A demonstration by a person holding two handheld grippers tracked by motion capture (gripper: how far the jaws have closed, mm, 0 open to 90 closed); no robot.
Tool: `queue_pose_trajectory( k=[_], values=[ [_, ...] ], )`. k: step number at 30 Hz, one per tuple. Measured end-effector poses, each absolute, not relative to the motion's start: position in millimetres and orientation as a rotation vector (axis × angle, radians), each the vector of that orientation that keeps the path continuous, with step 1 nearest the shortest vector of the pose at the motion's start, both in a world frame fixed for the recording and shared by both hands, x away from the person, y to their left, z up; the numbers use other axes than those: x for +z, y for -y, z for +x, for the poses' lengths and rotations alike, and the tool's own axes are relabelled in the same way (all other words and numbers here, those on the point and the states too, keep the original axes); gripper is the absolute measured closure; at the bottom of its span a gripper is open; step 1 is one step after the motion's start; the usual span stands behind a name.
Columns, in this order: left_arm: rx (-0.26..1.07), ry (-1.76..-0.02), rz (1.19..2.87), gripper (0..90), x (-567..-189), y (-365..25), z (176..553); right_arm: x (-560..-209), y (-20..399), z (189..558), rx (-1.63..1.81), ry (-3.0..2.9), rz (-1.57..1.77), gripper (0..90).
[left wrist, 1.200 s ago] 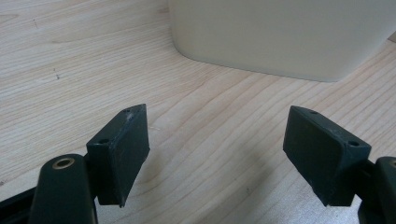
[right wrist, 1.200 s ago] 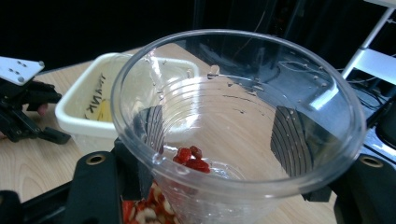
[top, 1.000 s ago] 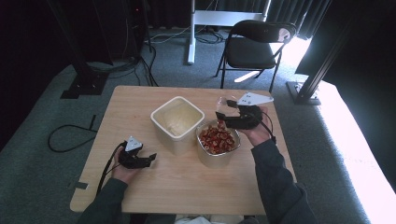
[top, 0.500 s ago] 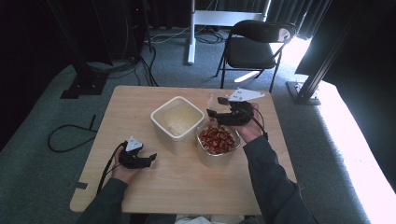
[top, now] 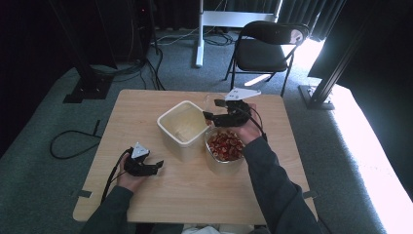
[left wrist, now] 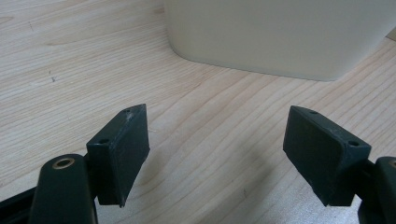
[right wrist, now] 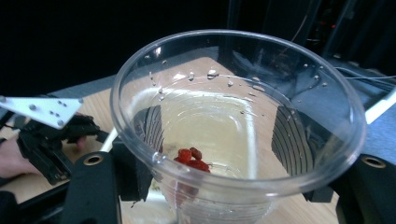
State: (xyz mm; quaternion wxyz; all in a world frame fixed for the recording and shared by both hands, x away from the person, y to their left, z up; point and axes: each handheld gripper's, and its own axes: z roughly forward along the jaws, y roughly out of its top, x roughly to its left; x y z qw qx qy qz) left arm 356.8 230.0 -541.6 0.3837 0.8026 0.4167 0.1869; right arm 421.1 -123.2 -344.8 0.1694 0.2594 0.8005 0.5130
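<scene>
A: The right tool (right wrist: 219, 186) is pinching the clear plastic cup (right wrist: 238, 130), one black jaw on each side of its wall. Against the picture from a second ago it is travelling from above the bowl of red pieces toward the cream tub, and its jaws have just been easing apart a little, though the pads are pressing the cup.

B: So what is that meaning for the work?

A: A few red pieces (right wrist: 190, 158) are sitting in the cup's bottom, so I am judging this as a carry toward tipping them out. The cream square plastic tub (top: 182, 127) is lying just beside the tool; the round metal bowl of red pieces (top: 225, 148) is sitting just under it.

B: And the other hand?

A: The left tool (left wrist: 224, 154) is resting spread and empty on the wooden bench (left wrist: 60, 60), the tub's wall ahead of it, well apart from the right tool.

B: Room?

A: The bench's far edge is lying near the right tool; the rest is open.
</scene>
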Motion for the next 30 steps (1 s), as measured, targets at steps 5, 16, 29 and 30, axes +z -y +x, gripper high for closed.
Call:
queue_pose_trajectory(
  k=[5,16,29,30],
  values=[
    [0.475,-1.062,2.048,23.2,-542,-230,357,-344,104,428,1.470,-2.304,0.743,30.8],
    [0.476,-1.060,2.048,23.2,-542,-230,357,-338,76,439,1.476,-2.338,0.741,30.8],
    [0.471,-1.055,2.050,23.1,-542,-230,357,-337,53,452,1.560,-2.387,0.799,14.9],
    [0.470,-1.055,2.049,23.2,-542,-230,357,-337,54,452,1.567,-2.388,0.804,13.9]
  ],
)
